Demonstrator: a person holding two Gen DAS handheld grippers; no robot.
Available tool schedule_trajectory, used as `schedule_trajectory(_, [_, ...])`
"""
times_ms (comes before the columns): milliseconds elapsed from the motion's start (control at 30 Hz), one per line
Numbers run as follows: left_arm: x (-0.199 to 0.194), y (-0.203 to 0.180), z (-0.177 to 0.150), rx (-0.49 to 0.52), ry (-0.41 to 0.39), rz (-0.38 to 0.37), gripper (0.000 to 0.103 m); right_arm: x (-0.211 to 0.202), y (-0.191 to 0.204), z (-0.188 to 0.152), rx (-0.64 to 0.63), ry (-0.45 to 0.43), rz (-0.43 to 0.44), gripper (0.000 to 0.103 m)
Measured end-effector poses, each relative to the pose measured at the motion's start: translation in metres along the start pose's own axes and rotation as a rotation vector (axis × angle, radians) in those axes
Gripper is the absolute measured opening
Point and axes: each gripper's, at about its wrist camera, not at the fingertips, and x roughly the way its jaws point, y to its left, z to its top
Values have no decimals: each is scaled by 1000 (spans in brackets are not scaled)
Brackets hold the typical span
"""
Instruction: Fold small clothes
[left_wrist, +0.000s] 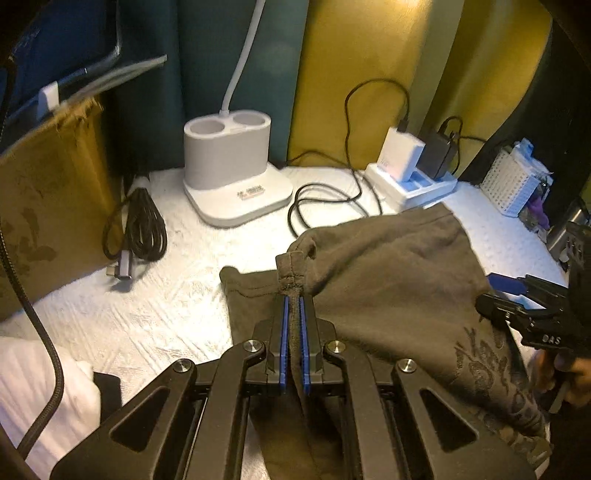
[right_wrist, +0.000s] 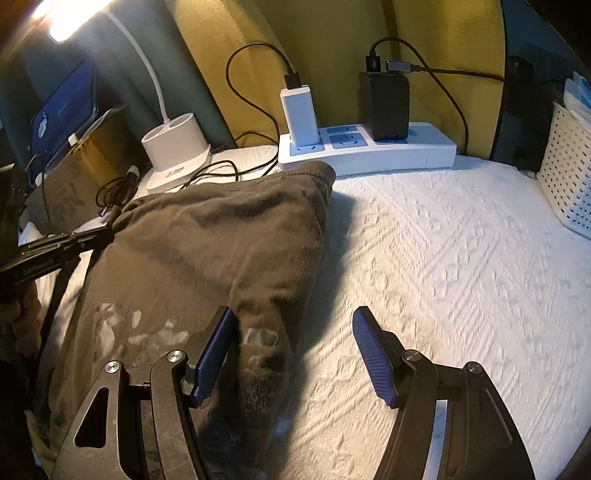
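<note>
While the dark garment (left_wrist: 388, 266) lies draped over the white textured bench (right_wrist: 461, 258), its stitched hem edge is pinched in the left claw (left_wrist: 294, 295), blue pads pressed on a fold of cloth. A faded print shows on the garment's near part. The right claw (right_wrist: 293, 325) hangs over the garment's right edge, jaws wide apart, nothing between them; its left pad (right_wrist: 214, 354) is above the cloth, the right one above bare bench. Far side: white power strip (right_wrist: 369, 151) with a white charger (right_wrist: 301, 110) and a black charger (right_wrist: 386, 107) plugged in, just beyond the garment's far corner. Far left: white lamp base (left_wrist: 232, 173), coiled black cable (left_wrist: 136, 229). Far right: white perforated basket (right_wrist: 569, 177).
</note>
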Motion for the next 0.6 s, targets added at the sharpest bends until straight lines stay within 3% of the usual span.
schedule_trajectory(200, [2, -1, 1, 13, 0, 8, 5, 0, -14, 29, 47, -51, 64, 68])
schedule_trajectory(233, [3, 0, 0, 10, 2, 8, 5, 2, -15, 34, 51, -50, 79, 61])
schedule_trajectory(267, [3, 1, -1, 12, 1, 8, 5, 8, -15, 40, 53, -40, 93, 44])
schedule_trajectory(333, [5, 2, -1, 13, 5, 13, 5, 21, -16, 49, 53, -14, 83, 32])
schedule_trajectory(533, [16, 8, -3, -3, 28, 43, 5, 46, -7, 67, -29, 2, -20, 31])
schedule_trajectory(600, [11, 15, 0, -25, 17, 129, 5, 45, -6, 70, -42, -1, -61, 32])
